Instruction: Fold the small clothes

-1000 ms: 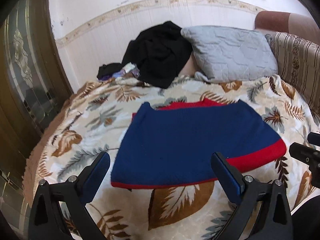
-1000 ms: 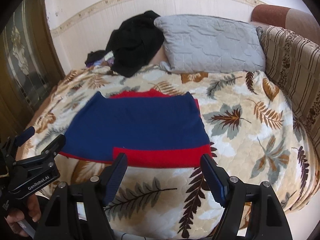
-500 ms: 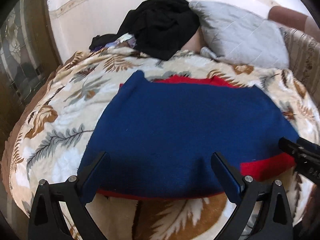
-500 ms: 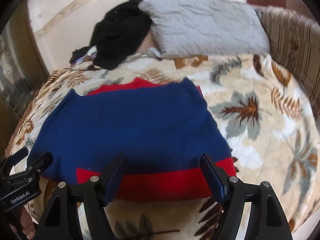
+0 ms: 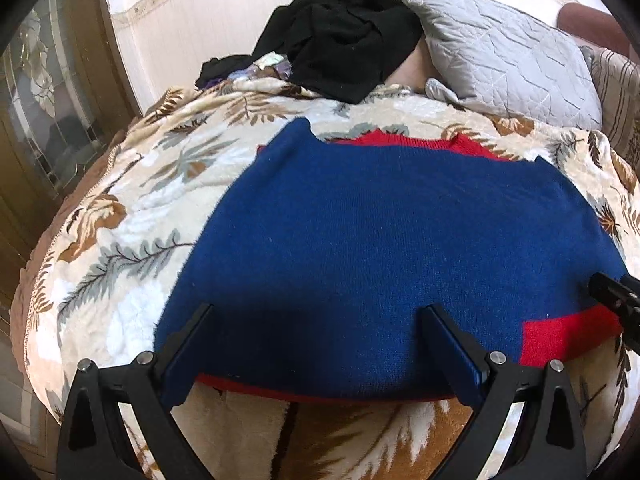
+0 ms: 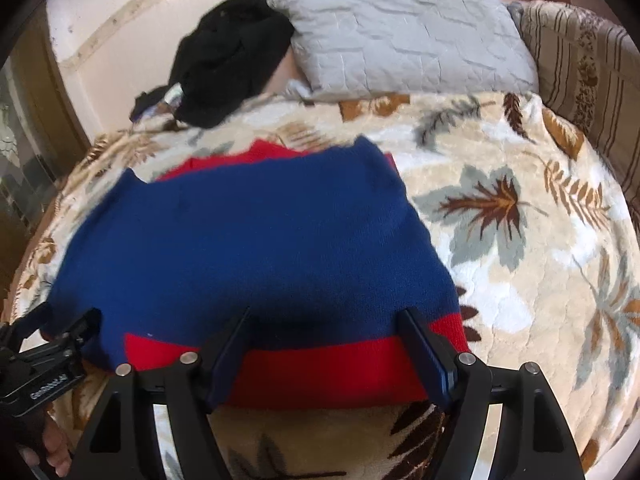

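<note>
Both open jaws straddle the sweater's (image 5: 380, 248) near hem

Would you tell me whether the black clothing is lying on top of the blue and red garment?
No, the black clothing is heaped at the far end beside the grey pillow, apart from the blue and red garment.

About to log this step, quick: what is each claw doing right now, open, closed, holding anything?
Left claw: open, holding nothing, over the near edge of the sweater.
Right claw: open, holding nothing, over the sweater's red band.

Right gripper (image 6: 326, 344) jaws spread over sweater (image 6: 248, 248) hem.
</note>
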`<action>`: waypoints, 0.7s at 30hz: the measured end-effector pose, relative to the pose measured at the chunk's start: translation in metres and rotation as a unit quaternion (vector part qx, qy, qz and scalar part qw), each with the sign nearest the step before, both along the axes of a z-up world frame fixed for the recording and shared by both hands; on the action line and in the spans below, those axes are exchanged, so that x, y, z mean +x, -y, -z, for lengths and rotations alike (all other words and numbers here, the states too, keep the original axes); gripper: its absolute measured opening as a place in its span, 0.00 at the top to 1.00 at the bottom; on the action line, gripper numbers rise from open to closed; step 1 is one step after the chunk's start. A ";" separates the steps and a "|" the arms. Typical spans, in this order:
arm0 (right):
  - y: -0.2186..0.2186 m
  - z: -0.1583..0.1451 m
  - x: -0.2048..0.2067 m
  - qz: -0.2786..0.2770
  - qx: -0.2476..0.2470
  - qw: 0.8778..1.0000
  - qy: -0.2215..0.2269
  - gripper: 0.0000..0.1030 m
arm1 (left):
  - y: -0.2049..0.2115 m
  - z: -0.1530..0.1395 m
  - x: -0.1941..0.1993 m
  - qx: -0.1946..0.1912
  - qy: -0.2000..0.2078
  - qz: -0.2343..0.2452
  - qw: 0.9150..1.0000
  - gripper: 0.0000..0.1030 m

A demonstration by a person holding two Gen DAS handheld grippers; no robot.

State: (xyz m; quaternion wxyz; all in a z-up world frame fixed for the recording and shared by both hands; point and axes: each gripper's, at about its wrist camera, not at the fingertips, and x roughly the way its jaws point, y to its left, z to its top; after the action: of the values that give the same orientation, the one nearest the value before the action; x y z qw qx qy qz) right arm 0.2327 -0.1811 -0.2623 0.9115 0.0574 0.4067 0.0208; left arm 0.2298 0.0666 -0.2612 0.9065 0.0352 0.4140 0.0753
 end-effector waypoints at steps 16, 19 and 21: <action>-0.009 -0.007 -0.002 -0.009 -0.006 1.000 0.014 0.24 | 0.002 -0.012 -0.002 0.001 0.029 0.007 1.000 0.02; -0.008 -0.006 -0.001 -0.007 -0.006 1.000 0.011 0.24 | 0.003 -0.012 -0.003 -0.002 0.028 0.010 1.000 0.03; -0.008 -0.006 -0.001 -0.005 -0.010 1.000 0.010 0.24 | 0.004 -0.013 -0.004 -0.003 0.030 0.012 0.999 0.03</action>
State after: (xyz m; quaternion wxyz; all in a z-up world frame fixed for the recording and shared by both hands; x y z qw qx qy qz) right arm 0.2317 -0.1728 -0.2565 0.9161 0.0459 0.3977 0.0216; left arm 0.2261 0.0622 -0.2486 0.9193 0.0356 0.3867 0.0643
